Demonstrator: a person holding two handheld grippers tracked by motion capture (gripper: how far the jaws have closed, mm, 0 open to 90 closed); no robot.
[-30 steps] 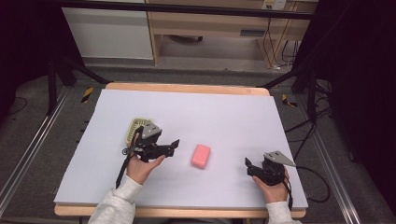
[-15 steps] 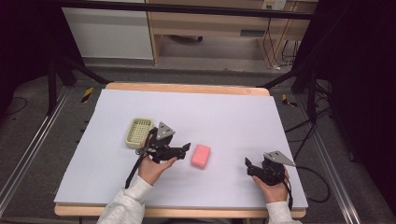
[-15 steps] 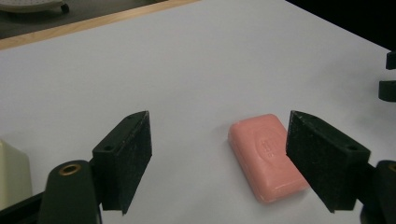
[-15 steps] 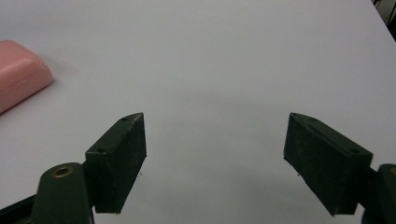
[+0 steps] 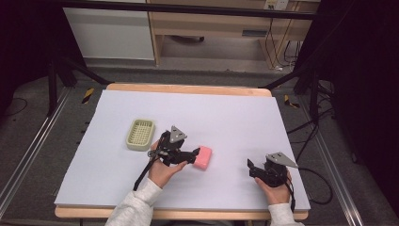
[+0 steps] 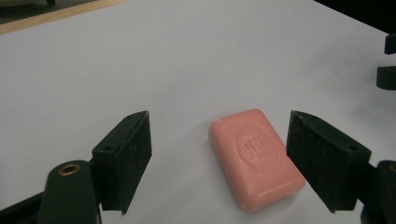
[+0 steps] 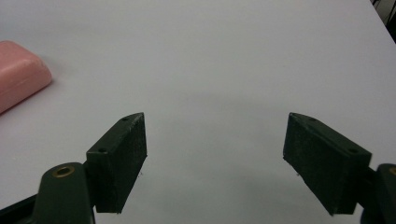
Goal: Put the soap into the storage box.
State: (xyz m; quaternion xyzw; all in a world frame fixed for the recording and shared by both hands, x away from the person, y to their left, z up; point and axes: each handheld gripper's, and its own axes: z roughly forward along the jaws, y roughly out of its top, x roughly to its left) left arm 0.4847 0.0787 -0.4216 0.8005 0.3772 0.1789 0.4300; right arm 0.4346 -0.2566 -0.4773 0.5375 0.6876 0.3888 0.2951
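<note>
Jaws on the left gripper [image 6: 218,163] stand wide apart with nothing gripped; the pink soap bar [image 6: 256,157] lies flat on the worktop [image 5: 226,113] between them, closer to one pad, touching neither. Behind that gripper in the high view, a pale green slatted soap dish [image 5: 140,134] sits with nothing in it. Near the front edge, the right gripper [image 7: 215,161] is likewise spread wide over bare worktop, well apart from the soap.

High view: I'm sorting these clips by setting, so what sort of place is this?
Probably a lab or workshop recording station: a white-covered table with black frame legs beside it, loose cables on the grey floor, and a wooden bench behind.
</note>
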